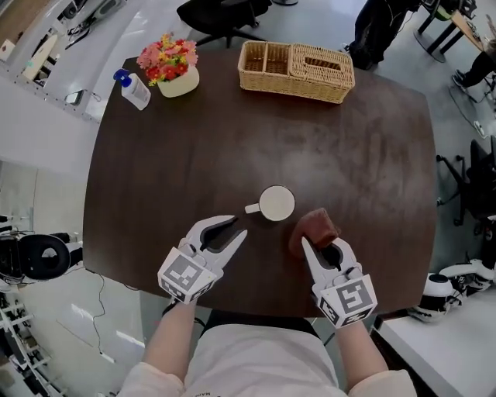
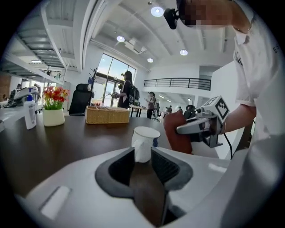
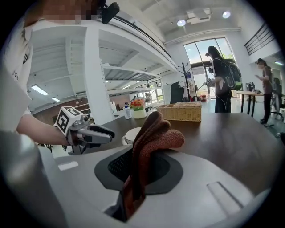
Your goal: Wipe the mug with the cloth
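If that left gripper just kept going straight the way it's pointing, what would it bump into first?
Most likely the white ceramic mug, handle side first. The left gripper has its jaws apart and aimed straight at it, with nothing in between. How much of a gap remains is hard to judge.

A dark brown table [image 1: 232,139] on a pale floor [image 1: 46,147] carries a wicker basket [image 1: 294,87] at its far edge, with a flower pot [image 1: 178,82] and pump bottle [image 1: 135,90] at its far left corner. A black office chair [image 1: 221,14] stands beyond that edge. Tall windows [image 2: 109,73], round ceiling lights [image 2: 156,11] and a railed mezzanine [image 2: 178,83] enclose the white hall.
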`<action>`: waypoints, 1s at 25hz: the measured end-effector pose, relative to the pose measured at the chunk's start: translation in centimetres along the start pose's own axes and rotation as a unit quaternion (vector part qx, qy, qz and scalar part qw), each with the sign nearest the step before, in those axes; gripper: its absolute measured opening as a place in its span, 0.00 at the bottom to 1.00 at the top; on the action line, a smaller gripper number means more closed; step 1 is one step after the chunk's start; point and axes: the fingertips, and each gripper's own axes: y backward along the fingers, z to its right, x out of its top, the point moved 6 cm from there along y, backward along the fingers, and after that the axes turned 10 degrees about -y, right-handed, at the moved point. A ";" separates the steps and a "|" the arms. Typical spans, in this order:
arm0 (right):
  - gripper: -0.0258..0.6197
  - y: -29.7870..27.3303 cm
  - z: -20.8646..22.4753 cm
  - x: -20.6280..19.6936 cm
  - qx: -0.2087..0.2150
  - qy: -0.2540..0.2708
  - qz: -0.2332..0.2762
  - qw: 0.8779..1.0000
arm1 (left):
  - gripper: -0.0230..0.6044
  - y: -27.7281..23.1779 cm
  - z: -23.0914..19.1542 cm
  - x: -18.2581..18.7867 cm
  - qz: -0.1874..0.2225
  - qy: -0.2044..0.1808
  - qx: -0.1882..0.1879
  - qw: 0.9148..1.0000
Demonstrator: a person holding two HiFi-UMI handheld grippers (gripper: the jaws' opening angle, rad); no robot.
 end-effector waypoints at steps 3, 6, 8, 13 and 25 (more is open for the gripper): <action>0.16 -2.0 0.3 -0.5 0.013 0.006 -0.016 1.000 | 0.30 -2.3 -2.0 -1.1 -0.020 -0.018 -0.012 1.000; 0.16 -2.9 0.4 -1.3 0.019 0.006 -0.034 0.999 | 0.30 -3.6 -3.0 -1.6 -0.005 -0.013 -0.026 1.000; 0.16 -3.6 0.5 -1.7 0.020 0.003 -0.039 0.999 | 0.30 -4.4 -3.6 -1.6 0.003 -0.020 -0.044 0.999; 0.16 -4.8 0.5 -2.3 0.029 0.000 -0.049 0.998 | 0.30 -5.9 -4.2 -1.9 0.006 -0.049 -0.077 0.996; 0.16 -6.9 -4.5 -4.6 0.105 0.041 -0.108 0.988 | 0.16 -6.1 -3.5 -2.2 -0.018 -0.112 -0.103 0.988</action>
